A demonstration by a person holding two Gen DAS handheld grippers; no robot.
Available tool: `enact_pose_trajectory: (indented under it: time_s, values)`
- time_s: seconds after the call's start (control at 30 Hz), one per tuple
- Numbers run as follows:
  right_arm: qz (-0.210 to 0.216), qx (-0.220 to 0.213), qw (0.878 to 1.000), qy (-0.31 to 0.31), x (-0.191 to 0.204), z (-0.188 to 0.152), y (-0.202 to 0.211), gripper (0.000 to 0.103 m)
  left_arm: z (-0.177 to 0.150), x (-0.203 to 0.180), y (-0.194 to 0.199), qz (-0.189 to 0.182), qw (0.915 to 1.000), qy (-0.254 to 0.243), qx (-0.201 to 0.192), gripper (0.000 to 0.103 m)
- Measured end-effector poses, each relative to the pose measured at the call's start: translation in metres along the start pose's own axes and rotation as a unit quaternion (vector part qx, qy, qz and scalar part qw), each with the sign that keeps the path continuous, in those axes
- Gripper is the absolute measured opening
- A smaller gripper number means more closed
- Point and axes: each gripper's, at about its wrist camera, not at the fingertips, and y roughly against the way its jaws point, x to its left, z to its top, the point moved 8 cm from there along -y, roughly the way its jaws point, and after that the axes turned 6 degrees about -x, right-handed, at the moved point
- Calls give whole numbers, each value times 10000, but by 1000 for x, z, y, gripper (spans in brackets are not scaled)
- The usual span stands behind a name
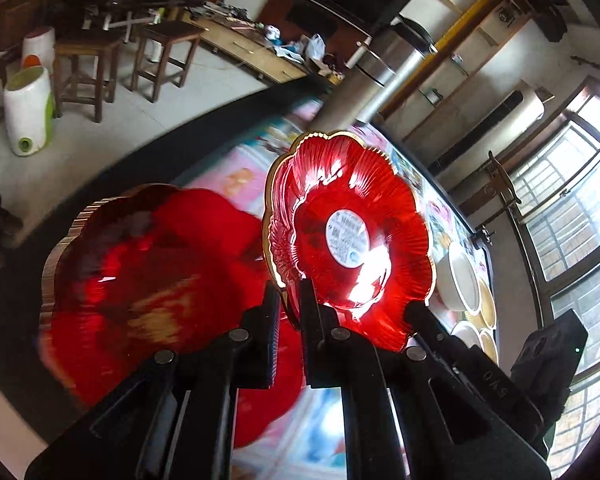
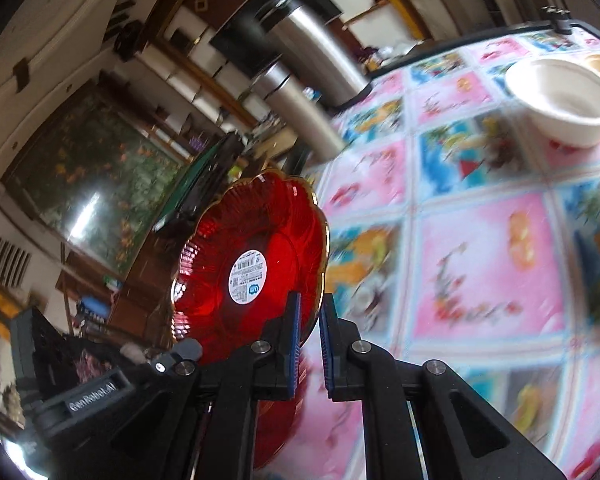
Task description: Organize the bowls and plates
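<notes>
Left gripper (image 1: pixel 290 300): fingers clamped on rim of red plate (image 1: pixel 350 224), held tilted above table (image 1: pixel 332 420). Right gripper (image 2: pixel 309 316): fingers pinching the same plate's opposite rim, by appearance. Below: blurred second red plate (image 1: pixel 140 292). Remaining: white bowls (image 2: pixel 562 100) unstacked; task seemingly midway. Floral tablecloth; stools (image 1: pixel 86 70), window.

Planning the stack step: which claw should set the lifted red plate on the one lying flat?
Left, likely. The left claw grips the lifted red plate by its rim with the flat red plate beside it; the right claw, also on that rim, faces mostly tablecloth.
</notes>
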Motion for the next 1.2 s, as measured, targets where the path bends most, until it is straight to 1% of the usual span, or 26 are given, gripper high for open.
enact_pose_trajectory:
  time_s: [0.1, 0.2, 0.37, 0.57, 0.7, 0.9, 1.03, 1.2]
  values:
    - [50, 186, 9997, 156, 19, -20, -2, 9, -4, 25, 15, -6, 10000, 89, -42, 7]
    - [-44, 257, 9988, 413, 36, -41, 0, 10, -10, 44, 19, 13, 9998, 190, -1, 8]
    - [-229, 548, 9963, 625, 44, -72, -11, 11, -17, 69, 22, 82, 9995, 300, 60, 8]
    - [-412, 845, 9929, 728, 48, -95, -29, 11, -22, 90, 22, 280, 9992, 255, 109, 7]
    - [-525, 943, 9913, 757, 45, -104, -37, 12, -27, 95, 19, 428, 9989, 115, 160, 8]
    - [-642, 965, 9899, 812, 43, -109, -38, 12, -33, 101, 11, 477, 9985, 11, 277, 9]
    - [-694, 961, 9889, 892, 45, -112, -39, 13, -33, 101, 14, 592, 9979, -132, 211, 9]
    - [-676, 1013, 9883, 920, 47, -113, -42, 14, -30, 106, 16, 687, 9973, -197, 189, 10]
